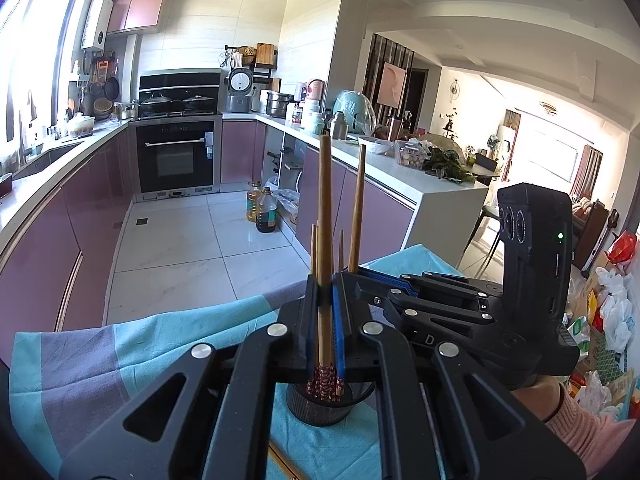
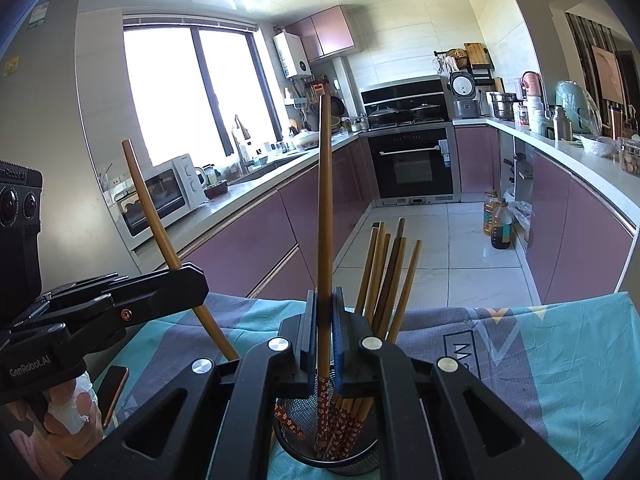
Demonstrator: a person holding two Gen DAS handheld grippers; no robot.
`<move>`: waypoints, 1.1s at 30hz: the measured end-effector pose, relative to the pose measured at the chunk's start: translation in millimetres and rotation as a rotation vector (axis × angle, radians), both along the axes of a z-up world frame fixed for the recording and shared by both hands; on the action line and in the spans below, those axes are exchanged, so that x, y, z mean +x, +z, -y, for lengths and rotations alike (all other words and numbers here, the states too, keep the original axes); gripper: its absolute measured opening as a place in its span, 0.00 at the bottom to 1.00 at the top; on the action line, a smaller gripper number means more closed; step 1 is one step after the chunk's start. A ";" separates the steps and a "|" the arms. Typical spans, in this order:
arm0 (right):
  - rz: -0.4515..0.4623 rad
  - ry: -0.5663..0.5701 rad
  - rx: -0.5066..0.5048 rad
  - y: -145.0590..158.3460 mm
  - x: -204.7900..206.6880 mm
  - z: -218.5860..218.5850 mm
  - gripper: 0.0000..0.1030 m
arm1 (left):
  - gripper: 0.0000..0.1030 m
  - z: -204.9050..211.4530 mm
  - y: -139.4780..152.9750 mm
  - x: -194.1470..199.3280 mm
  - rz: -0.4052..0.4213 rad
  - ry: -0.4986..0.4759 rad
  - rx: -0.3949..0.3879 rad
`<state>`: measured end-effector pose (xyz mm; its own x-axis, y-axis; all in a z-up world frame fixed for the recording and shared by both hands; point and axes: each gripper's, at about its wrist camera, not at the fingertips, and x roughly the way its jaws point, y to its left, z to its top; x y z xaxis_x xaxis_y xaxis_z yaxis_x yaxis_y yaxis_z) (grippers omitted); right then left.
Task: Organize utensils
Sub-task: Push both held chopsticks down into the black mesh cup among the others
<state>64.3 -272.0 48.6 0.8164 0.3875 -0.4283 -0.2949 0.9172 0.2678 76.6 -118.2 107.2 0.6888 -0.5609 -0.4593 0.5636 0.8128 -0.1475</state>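
Above the black mesh holder (image 2: 326, 446), already packed with chopsticks (image 2: 384, 276), my left gripper (image 1: 325, 292) and right gripper (image 2: 325, 300) are each clamped tight on one upright chopstick (image 1: 325, 208), patterned ends inside the holder on the teal cloth (image 2: 560, 352)

We are seeing the holder (image 2: 326, 446) standing on the cloth (image 2: 560, 360) covering the table, chopsticks (image 2: 384, 276) standing in it. Each hand-held gripper is hovering above it, the left hand-held gripper (image 2: 188, 280) sitting left of the right hand-held gripper (image 2: 325, 336).
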 end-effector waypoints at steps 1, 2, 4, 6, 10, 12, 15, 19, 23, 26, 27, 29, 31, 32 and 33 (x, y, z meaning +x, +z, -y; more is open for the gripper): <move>-0.002 0.000 0.000 -1.1 0.1 0.1 0.06 | 0.07 0.5 -0.5 0.7 -0.003 -0.001 0.003; -0.005 0.000 0.000 -2.2 0.5 0.0 0.06 | 0.07 1.3 -1.3 1.8 -0.006 -0.002 0.005; -0.009 -0.002 0.000 -2.5 -0.6 -0.8 0.06 | 0.07 2.0 -3.6 3.1 -0.010 -0.004 0.012; -0.012 -0.002 0.002 -4.2 -0.4 -0.2 0.06 | 0.07 0.1 -5.5 4.3 -0.015 -0.005 0.015; -0.020 -0.004 0.007 -7.9 -0.2 1.6 0.06 | 0.07 1.8 -8.3 11.5 -0.032 -0.008 0.022; -0.024 -0.005 0.006 -9.8 -0.3 2.0 0.06 | 0.07 2.7 -10.4 13.1 -0.039 -0.009 0.025; -0.030 -0.004 0.005 -13.3 -0.4 2.4 0.06 | 0.07 1.6 -14.1 17.2 -0.050 -0.013 0.029; -0.040 -0.004 0.003 -17.4 -0.5 2.4 0.06 | 0.07 4.2 -19.8 21.8 -0.060 -0.014 0.040; -0.048 -0.005 0.003 -19.7 0.3 2.7 0.06 | 0.07 6.0 -25.4 27.5 -0.069 -0.014 0.052; -0.053 -0.004 0.000 -20.9 -1.0 2.1 0.06 | 0.07 8.6 -29.6 26.8 -0.074 -0.015 0.060; -0.055 -0.003 0.000 -21.5 -1.2 2.1 0.06 | 0.07 9.4 -30.5 28.0 -0.075 -0.017 0.063; -0.059 -0.003 -0.001 -23.2 -0.8 2.2 0.06 | 0.07 12.6 -32.6 29.5 -0.076 -0.017 0.068; -0.064 -0.002 -0.001 -24.5 -0.9 1.9 0.06 | 0.07 15.3 -33.6 32.4 -0.078 -0.021 0.074; -0.066 -0.002 -0.001 -25.1 -1.3 1.8 0.06 | 0.07 16.3 -34.1 33.4 -0.078 -0.023 0.077; -0.070 -0.001 -0.001 -26.2 -1.1 1.9 0.06 | 0.07 17.3 -34.9 34.0 -0.078 -0.024 0.080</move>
<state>63.2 -273.9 22.4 0.7847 0.3862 -0.4848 -0.2743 0.9178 0.2872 110.6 -135.5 72.3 0.6358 -0.5367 -0.5547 0.5727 0.8099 -0.1272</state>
